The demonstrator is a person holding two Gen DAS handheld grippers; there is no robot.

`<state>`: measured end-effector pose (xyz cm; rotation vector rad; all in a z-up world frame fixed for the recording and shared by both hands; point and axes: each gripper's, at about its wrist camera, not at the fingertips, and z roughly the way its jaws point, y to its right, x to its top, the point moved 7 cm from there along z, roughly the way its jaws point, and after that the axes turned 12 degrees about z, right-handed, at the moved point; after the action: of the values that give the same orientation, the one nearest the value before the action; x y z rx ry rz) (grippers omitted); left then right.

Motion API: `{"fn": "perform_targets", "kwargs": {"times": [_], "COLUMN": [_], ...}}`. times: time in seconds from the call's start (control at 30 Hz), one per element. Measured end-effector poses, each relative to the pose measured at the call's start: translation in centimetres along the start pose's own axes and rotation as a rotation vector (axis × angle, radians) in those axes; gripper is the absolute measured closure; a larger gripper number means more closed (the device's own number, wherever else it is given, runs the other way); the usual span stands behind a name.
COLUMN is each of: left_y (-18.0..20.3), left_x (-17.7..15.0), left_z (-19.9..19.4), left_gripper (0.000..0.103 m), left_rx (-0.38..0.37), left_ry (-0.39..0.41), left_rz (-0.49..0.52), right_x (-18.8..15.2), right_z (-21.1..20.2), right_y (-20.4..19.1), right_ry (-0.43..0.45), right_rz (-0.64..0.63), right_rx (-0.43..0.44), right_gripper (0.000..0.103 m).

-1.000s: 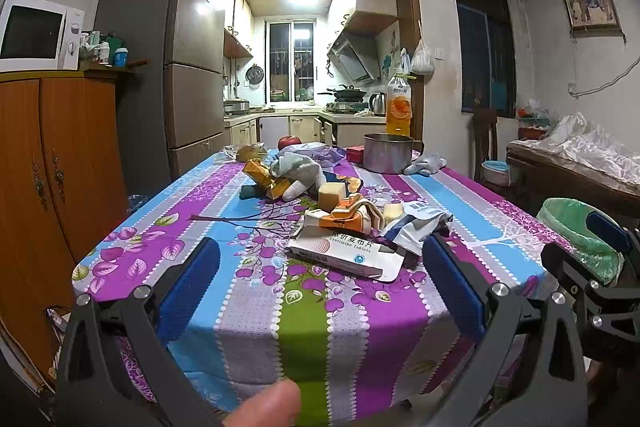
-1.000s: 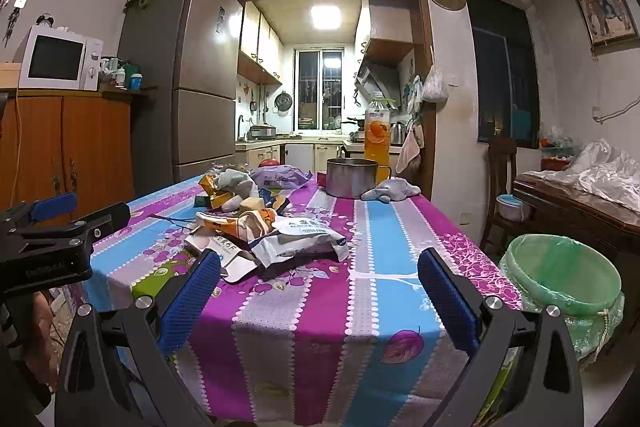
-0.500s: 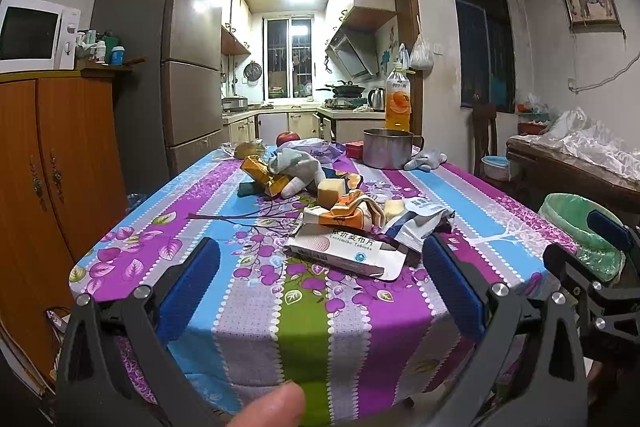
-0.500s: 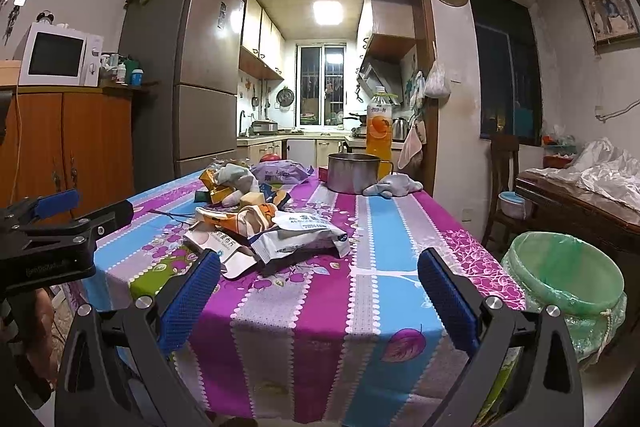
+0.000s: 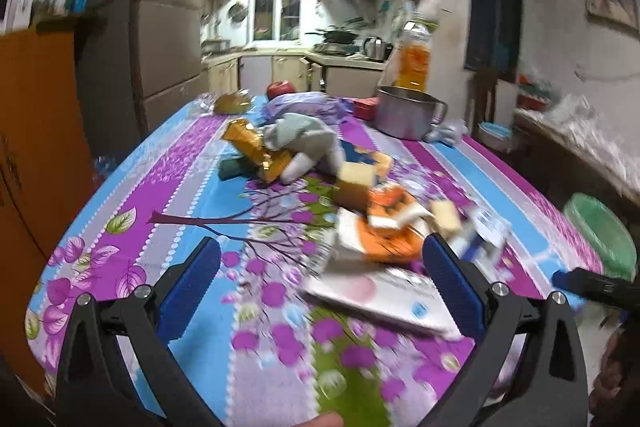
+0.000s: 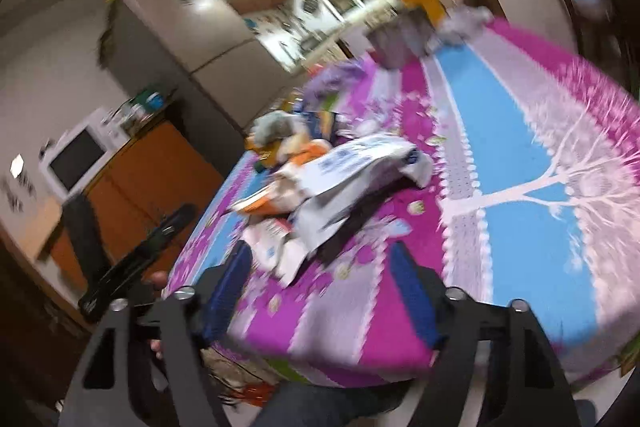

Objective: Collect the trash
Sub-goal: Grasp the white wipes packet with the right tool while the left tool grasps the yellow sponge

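- Left gripper (image 5: 318, 281) gapes wide, empty; the flat white packet (image 5: 380, 297) lies just ahead, toward its right finger.
- Right gripper (image 6: 320, 291), jaws just narrowing, grips nothing; crumpled wrappers (image 6: 344, 183) sit ahead.
- Light, floppy, slippery stuff: pinch a raised edge off the surface (image 5: 192, 195).

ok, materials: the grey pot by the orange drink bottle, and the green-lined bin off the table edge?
Grey round pot: looks like brushed metal, probably steel, with a dull sheen and a side handle. Green-lined round bin: thin translucent plastic liner, wrinkled over the rim; the body under it is hidden.
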<state>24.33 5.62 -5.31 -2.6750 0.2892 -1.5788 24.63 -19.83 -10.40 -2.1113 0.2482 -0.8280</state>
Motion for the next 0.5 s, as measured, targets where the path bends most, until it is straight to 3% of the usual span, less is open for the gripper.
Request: {"fn": "perform_targets", "kwargs": {"times": [0.2,0.4,0.47,0.5], "left_y": [-1.4,-1.9,-2.3,-2.7], "left_x": [0.3,0.4,0.7,0.9], "left_z": [2.7,4.1,4.6,4.8], "left_gripper": [0.005,0.006,0.005,0.005], "left_rx": [-0.015,-0.030,-0.034,-0.033], "left_ry": [-0.039,-0.059,-0.061,-0.062], "left_rz": [-0.044,-0.044,-0.039,-0.041], "right_x": [3.4,5.4,5.7,5.8], "right_z": [5.2,8.9,9.6,10.0], "right_y": [2.0,1.4,1.2,1.1], "right_ry": [-0.082,-0.101,-0.103,-0.110], "right_rz": [0.220,0.252,0.239,0.228], "right_rx": [0.024,-0.027,-0.039,-0.044], "right_gripper": [0.035,0.035,0.040,0.052]}}
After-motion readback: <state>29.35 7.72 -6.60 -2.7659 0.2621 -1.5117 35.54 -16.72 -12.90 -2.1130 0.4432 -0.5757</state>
